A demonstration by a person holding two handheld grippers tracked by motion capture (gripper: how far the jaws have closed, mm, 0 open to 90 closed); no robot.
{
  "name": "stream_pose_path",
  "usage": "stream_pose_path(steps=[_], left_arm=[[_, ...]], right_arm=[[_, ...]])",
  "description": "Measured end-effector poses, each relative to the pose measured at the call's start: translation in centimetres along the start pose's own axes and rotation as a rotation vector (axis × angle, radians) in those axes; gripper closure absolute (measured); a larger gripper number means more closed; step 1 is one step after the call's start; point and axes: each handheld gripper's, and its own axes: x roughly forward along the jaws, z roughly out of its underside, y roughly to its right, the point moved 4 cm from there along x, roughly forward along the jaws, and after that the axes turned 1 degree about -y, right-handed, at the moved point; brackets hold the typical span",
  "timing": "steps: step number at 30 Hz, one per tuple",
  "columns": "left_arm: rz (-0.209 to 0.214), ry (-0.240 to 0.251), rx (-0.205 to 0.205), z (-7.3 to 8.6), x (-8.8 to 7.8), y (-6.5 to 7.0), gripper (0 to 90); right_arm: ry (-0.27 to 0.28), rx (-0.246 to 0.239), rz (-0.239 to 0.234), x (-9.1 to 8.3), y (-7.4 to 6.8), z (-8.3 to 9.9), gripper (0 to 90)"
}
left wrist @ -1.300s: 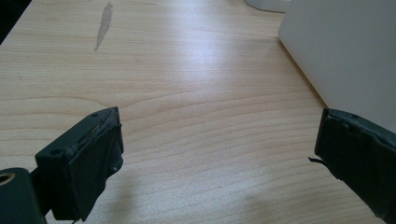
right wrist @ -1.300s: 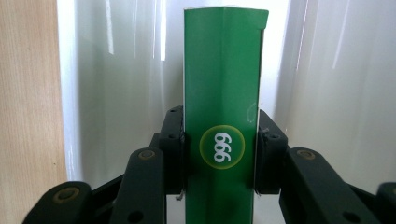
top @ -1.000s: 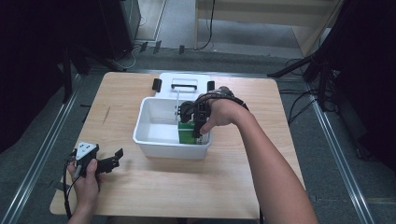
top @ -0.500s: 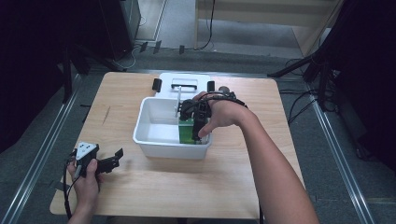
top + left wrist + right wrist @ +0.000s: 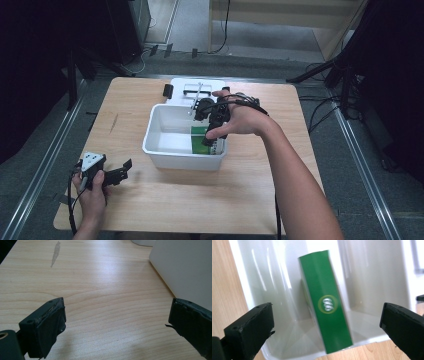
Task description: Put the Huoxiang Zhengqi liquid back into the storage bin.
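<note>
the flat green cardboard box (image 5: 325, 307) stands on edge inside the white rectangular plastic bin (image 5: 165, 150), tilted and leaning against the bin's wall at the corner nearest the person's right arm; in the high view the same green box (image 5: 199, 142) sits at the right end of the bin, partly under the hand. the right gripper (image 5: 327, 327) hangs just above it with its jaws having just been opening and now spread wide, the box between them but free of both pads, so it looks released rather than held. a white lid with a wire clip (image 5: 197, 89) lies on the light wooden table (image 5: 250, 195) behind the bin, touching or just beside it, and a small black object (image 5: 168, 90) rests at its left

the left gripper (image 5: 116, 322) rests low over bare table near the front left corner, jaws wide apart with nothing between them, the bin's wall just beyond its right jaw

what could go wrong: the box leans rather than lying flat, so in my judgement it may slide down or topple when the gripper pulls away, and a jaw catching its top edge on the way out could drag it up or tip it over; the trailing cable could also snag the bin's rim and shift it

the readable marking is a round yellow-ringed emblem (image 5: 327, 304) on the box's narrow side, with pale figures that look like "666"; it is blurred, so i cannot be sure
</note>
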Motion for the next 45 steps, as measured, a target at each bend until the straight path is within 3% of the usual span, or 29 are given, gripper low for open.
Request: stream_pose_path(steps=[4,9,16,20,26,28,32,40,45], left_arm=[[-0.002,0.001,0.000,0.0,0.0,0.0,2.1],[-0.002,0.004,-0.001,0.0,0.0,0.0,2.1],[-0.005,0.002,0.003,0.0,0.0,0.1,2.1],[-0.005,0.002,0.003,0.0,0.0,0.0,2.1],[-0.005,0.002,0.004,0.0,0.0,0.1,2.1],[-0.004,0.003,0.004,0.0,0.0,0.0,2.1],[-0.007,0.000,0.006,0.0,0.0,0.1,2.1],[-0.007,0.002,0.007,0.0,0.0,0.1,2.1],[-0.009,0.001,0.009,0.0,0.0,0.1,2.1]], right_arm=[[0.059,0.030,0.005,-0.6,0.3,0.4,0.0],[0.184,0.087,0.002,-1.7,0.6,1.0,0.0],[0.330,0.147,0.042,-2.5,1.0,2.0,0.0],[0.436,0.232,0.103,-2.9,1.4,2.9,0.0],[0.569,0.371,0.137,-2.9,1.8,4.6,0.0],[0.590,0.404,0.166,-2.7,2.0,5.1,0.0],[0.698,0.475,0.247,-2.9,2.0,6.3,0.0],[0.862,0.598,0.388,-3.3,2.2,8.7,0.0],[0.919,0.648,0.503,-3.3,1.9,10.1,0.0]])
